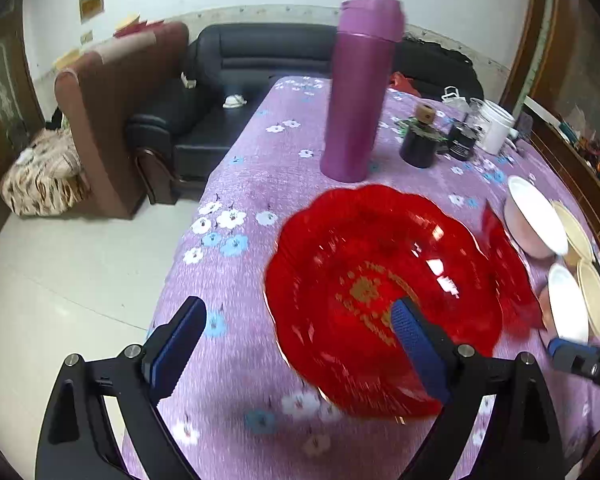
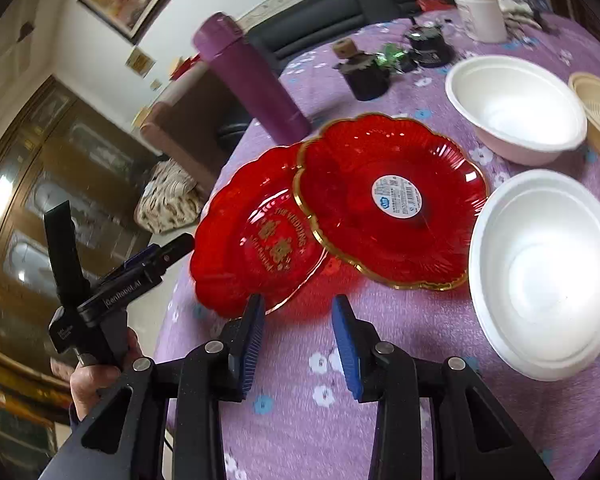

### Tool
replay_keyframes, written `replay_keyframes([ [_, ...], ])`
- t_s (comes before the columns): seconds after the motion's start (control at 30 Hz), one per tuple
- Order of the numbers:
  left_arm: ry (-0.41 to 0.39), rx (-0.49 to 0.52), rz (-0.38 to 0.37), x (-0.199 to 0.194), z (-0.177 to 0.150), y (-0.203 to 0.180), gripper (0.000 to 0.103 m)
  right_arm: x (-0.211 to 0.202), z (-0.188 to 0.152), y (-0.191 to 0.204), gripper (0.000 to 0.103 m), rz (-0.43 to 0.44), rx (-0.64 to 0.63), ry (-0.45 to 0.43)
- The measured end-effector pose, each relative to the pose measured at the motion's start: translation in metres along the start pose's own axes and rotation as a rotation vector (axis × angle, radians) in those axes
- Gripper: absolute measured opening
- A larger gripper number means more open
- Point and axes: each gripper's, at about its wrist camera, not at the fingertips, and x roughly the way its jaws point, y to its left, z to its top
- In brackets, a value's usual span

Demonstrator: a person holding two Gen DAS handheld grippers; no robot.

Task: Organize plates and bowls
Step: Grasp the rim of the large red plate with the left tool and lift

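A red plate with gold lettering (image 1: 364, 280) lies on the purple flowered tablecloth (image 1: 260, 184). It also shows in the right wrist view (image 2: 256, 240). A second red plate with a gold rim and a round sticker (image 2: 392, 200) leans on its right edge. Two white bowls (image 2: 516, 108) (image 2: 548, 272) sit to the right. My left gripper (image 1: 300, 336) is open, its right finger above the lettered plate. My right gripper (image 2: 298, 340) is open and empty, just short of the plates' near edges.
A tall purple flask (image 1: 360, 88) stands behind the plates. Small dark jars (image 1: 420, 144) and a white cup (image 1: 496, 124) stand further back. Beige dishes (image 1: 580, 264) lie at the right. The table's left edge drops to the floor; a black sofa (image 1: 228, 92) is beyond.
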Motion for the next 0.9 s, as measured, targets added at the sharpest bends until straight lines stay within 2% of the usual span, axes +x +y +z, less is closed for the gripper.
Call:
replay_keyframes([
  [0.07,0.018,-0.003,-0.007,0.010,0.009,0.005,0.088,0.008,0.003,-0.002,0.038,-0.002,0.026,-0.001],
  [0.13,0.040,-0.020,-0.012,0.023,0.017,0.010,0.077,0.014,0.005,-0.002,0.038,-0.019,0.036,0.000],
  [0.2,0.067,-0.035,-0.047,0.035,0.023,0.015,0.073,0.021,0.007,-0.003,0.038,-0.038,0.042,-0.001],
  [0.37,0.088,-0.050,-0.088,0.052,0.032,0.019,0.072,0.035,0.011,-0.010,0.038,-0.066,0.053,-0.004],
  [0.5,0.095,-0.042,-0.086,0.060,0.036,0.016,0.069,0.046,0.016,-0.013,0.036,-0.086,0.051,-0.002],
  [0.63,0.108,-0.039,-0.066,0.071,0.039,0.014,0.046,0.055,0.016,-0.013,0.032,-0.109,0.037,-0.001],
  [0.7,0.112,-0.033,-0.059,0.075,0.038,0.011,0.040,0.058,0.017,-0.011,0.032,-0.120,0.020,-0.004],
  [0.77,0.110,-0.022,-0.048,0.077,0.037,0.009,0.030,0.058,0.015,-0.006,0.032,-0.139,-0.007,-0.017],
  [0.83,0.100,-0.008,-0.024,0.077,0.035,0.007,0.026,0.060,0.015,-0.002,0.021,-0.146,-0.033,-0.027],
  [0.9,0.091,-0.006,-0.017,0.074,0.033,0.006,0.026,0.062,0.014,0.000,0.017,-0.150,-0.047,-0.029],
])
